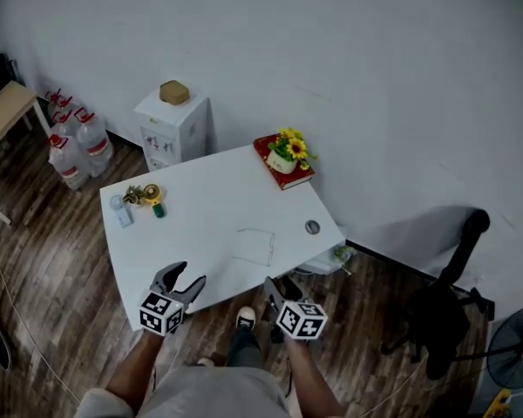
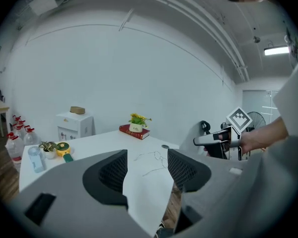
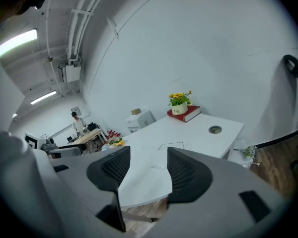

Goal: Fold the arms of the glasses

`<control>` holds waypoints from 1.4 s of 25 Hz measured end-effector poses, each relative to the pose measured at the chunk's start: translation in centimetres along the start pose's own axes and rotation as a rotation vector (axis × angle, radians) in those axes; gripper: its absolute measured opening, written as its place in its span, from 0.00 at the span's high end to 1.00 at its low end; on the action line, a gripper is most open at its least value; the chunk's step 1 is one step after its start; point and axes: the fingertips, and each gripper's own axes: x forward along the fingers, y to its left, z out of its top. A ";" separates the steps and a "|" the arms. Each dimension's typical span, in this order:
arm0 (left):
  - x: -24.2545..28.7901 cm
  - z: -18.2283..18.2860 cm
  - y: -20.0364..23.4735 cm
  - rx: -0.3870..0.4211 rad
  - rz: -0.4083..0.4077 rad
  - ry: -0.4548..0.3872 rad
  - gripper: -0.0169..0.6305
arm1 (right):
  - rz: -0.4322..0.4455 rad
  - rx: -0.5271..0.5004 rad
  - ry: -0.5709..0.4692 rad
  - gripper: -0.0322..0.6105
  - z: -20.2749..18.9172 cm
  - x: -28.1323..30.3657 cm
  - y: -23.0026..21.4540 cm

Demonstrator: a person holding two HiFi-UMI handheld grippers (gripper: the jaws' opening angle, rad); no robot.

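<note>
The thin wire-framed glasses [image 1: 254, 246] lie on the white table [image 1: 200, 225], their arms spread out. They also show between the jaws in the left gripper view [image 2: 154, 160] and in the right gripper view [image 3: 172, 145]. My left gripper [image 1: 192, 279] hovers at the table's near edge, left of the glasses, open and empty [image 2: 146, 170]. The right gripper [image 1: 279, 287] sits just off the near edge below the glasses, open with nothing between its pads [image 3: 148, 167]. Both are well short of the glasses.
A red book with a flower pot [image 1: 284, 160] sits at the far right corner. A small plant, yellow tape holder [image 1: 150, 195] and bottle [image 1: 120, 210] stand at the left. A cable hole [image 1: 312, 227], white cabinet [image 1: 173, 125], water jugs [image 1: 74, 143] and black chair [image 1: 449, 307] surround.
</note>
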 end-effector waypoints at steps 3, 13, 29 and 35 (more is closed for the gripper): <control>2.8 1.4 1.8 -0.023 0.054 -0.001 0.59 | 0.022 0.017 0.064 0.61 1.3 3.9 -2.6; 12.9 5.1 6.0 -0.084 0.214 -0.018 0.59 | 0.093 0.136 0.341 0.65 2.2 14.5 -12.0; 17.4 5.0 8.7 -0.132 0.229 0.027 0.61 | 0.176 0.357 0.619 0.76 -2.4 19.6 -14.3; 16.5 4.7 9.7 -0.142 0.226 0.022 0.61 | 0.136 0.407 0.689 0.78 -4.0 20.2 -13.9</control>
